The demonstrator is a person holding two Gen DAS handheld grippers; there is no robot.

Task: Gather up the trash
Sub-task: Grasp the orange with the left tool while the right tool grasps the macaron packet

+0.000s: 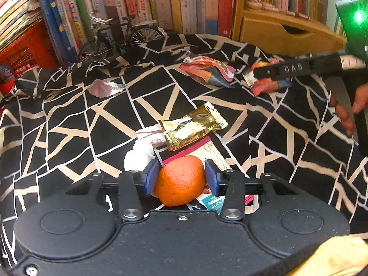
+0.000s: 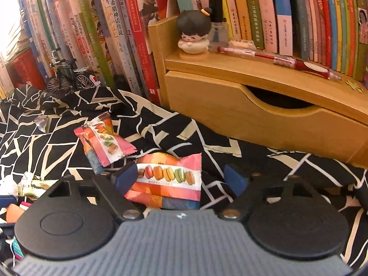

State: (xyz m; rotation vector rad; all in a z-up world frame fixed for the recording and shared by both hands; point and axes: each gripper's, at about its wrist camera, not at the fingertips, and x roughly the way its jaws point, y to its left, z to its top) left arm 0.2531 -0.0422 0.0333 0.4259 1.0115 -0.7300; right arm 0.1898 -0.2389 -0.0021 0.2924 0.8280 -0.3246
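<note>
orange peel: sits between the blue pads of the left gripper, on top of a heap of flat wrappers. Left pad looks to touch the rind, right pad has a thin gap; can't confirm a squeeze.
left gripper state: jaws narrowed around the peel, firm hold not confirmed.
macaron packet: pink/orange, lies flat on the cloth between the fingers of the right gripper. Left pad at its left edge, right pad well off its right edge.
right gripper state: wide, jaws straddle the packet, no pinch.
second macaron packet: just up-left of the first, tilted, apart from it.
gold wrapper: just beyond the peel, overlapping crumpled white tissue and a pink-edged card.
foil scrap: silver, alone on the cloth, far left, well apart from everything else.
surface: black cloth with cream line pattern, rumpled and ridged toward the back.
back edge: row of upright books, model bicycle standing against them at the cloth's far-left edge.
right edge: wooden desk organiser with cut-out drawer sits on the cloth, close behind the right gripper; figurine and red pen on its shelf.
left edge: red plastic crate under stacked books.
open room: bare cloth left of the heap up to the foil scrap; tight on the right near the organiser.
person: hand on the right gripper's handle, seen in the left wrist view.
</note>
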